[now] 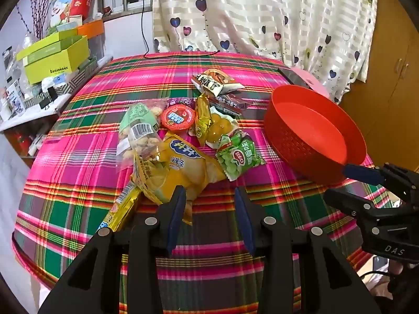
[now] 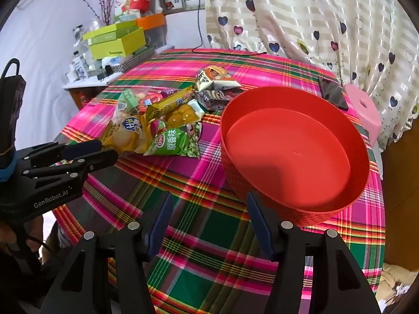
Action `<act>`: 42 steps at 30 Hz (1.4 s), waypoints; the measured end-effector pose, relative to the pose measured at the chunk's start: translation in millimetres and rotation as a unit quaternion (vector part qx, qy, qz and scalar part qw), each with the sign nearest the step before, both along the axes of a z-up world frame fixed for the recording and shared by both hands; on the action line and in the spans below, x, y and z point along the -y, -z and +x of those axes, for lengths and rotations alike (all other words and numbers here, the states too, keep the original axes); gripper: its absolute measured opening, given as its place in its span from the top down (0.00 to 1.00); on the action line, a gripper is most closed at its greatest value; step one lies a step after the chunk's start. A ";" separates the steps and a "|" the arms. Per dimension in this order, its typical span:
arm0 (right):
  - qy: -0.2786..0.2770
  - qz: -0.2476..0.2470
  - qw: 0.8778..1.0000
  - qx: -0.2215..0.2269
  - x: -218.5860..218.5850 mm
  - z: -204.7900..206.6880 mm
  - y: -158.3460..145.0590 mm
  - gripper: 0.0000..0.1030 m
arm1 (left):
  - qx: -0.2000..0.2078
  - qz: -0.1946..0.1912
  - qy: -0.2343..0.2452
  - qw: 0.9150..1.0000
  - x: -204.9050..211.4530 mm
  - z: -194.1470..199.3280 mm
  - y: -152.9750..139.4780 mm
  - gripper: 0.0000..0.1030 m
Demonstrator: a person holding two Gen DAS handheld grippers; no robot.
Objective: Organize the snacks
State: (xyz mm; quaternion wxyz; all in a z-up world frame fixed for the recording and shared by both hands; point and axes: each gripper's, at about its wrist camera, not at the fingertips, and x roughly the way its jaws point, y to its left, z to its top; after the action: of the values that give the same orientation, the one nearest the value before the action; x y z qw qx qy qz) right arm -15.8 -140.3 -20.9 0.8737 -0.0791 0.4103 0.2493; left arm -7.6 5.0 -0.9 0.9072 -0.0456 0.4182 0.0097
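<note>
On the plaid tablecloth (image 1: pixel 78 162), one red basket (image 2: pixel 293 157) is seen empty, with one heap of about ten snack packets (image 1: pixel 183 141) beside it. Both grippers are held spread: the left gripper (image 1: pixel 209 196) is set just before the yellow chip bag (image 1: pixel 180 172), nothing pinched, while the right gripper (image 2: pixel 209 204) is placed at the basket's near wall, empty.

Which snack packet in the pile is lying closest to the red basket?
The green pea packet, at the pile's edge facing the red basket; the yellow chip bag and the others lie farther off.
</note>
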 end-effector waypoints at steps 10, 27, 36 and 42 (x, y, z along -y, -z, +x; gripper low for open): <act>0.001 0.001 1.000 -0.001 2.6 4.6 -1.5 0.44 | 0.007 -0.009 0.013 1.000 1.9 0.1 -2.4 0.61; 0.001 0.004 1.000 -0.002 3.3 5.3 -1.4 0.44 | 0.023 -0.011 0.003 1.000 0.3 -2.7 -8.1 0.61; -0.001 0.004 1.000 -0.002 2.7 5.4 -2.0 0.44 | 0.025 -0.015 0.004 1.000 0.7 -4.0 -7.7 0.61; 0.000 0.005 1.000 -0.002 3.5 5.5 -1.8 0.44 | 0.019 -0.016 0.008 1.000 2.7 -4.7 -6.2 0.61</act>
State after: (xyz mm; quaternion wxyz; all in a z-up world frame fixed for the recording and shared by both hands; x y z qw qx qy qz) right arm -10.3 -143.9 -19.1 0.8731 -0.0740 0.4112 0.2513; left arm -12.4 2.3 5.2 0.9143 -0.0573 0.4009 -0.0049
